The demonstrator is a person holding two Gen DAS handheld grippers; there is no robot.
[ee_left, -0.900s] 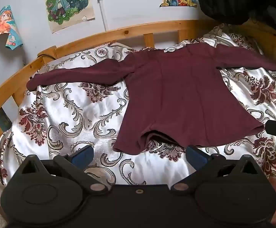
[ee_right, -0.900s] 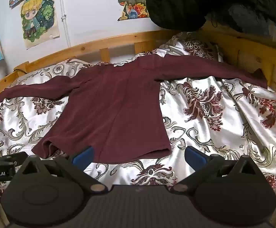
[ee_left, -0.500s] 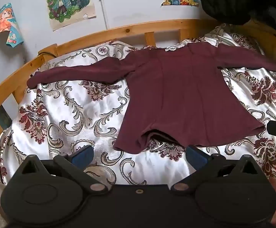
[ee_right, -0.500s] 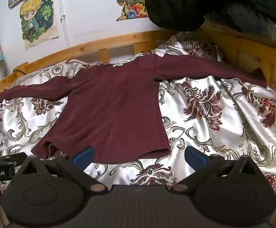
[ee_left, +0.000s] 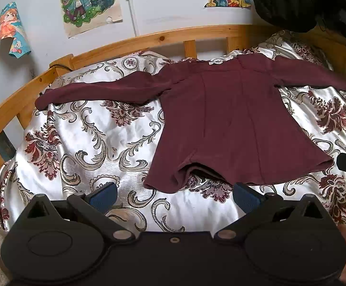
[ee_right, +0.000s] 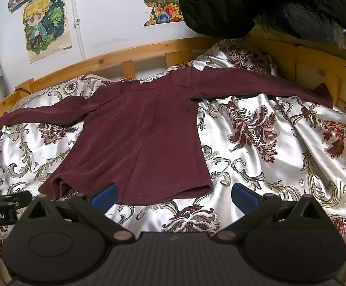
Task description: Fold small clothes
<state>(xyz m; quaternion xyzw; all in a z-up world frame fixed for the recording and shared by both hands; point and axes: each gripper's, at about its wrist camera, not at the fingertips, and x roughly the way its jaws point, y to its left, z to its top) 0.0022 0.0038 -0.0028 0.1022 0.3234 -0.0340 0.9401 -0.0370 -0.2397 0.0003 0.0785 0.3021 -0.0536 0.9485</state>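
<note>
Maroon knit, thin and limp by the look of it: the shirt (ee_left: 232, 124) lies spread flat on the bed (ee_left: 96, 143), over a glossy satin cover that likely lets cloth slide when tugged. It should weigh next to nothing and drape wherever it is lifted, so a pinch at an edge suits it better than a grab at the middle.

From the left, one sleeve (ee_left: 96, 93) stretches out toward the wooden bed rail (ee_left: 13, 109), its cuff the natural hold for the left tool (ee_left: 174, 196). That tool hovers short of the hem with jaws spread wide, gripping nothing. The body runs away from the cameras, hem nearest, collar by the far rail; with both sleeves out, the long axis runs side to side across the bed. The hem's left corner is rucked and gapes a little.

Further right, the other sleeve (ee_right: 263, 88) reaches the bed's right side. The right tool (ee_right: 173, 196) hangs over the hem, equally wide open and empty.
</note>
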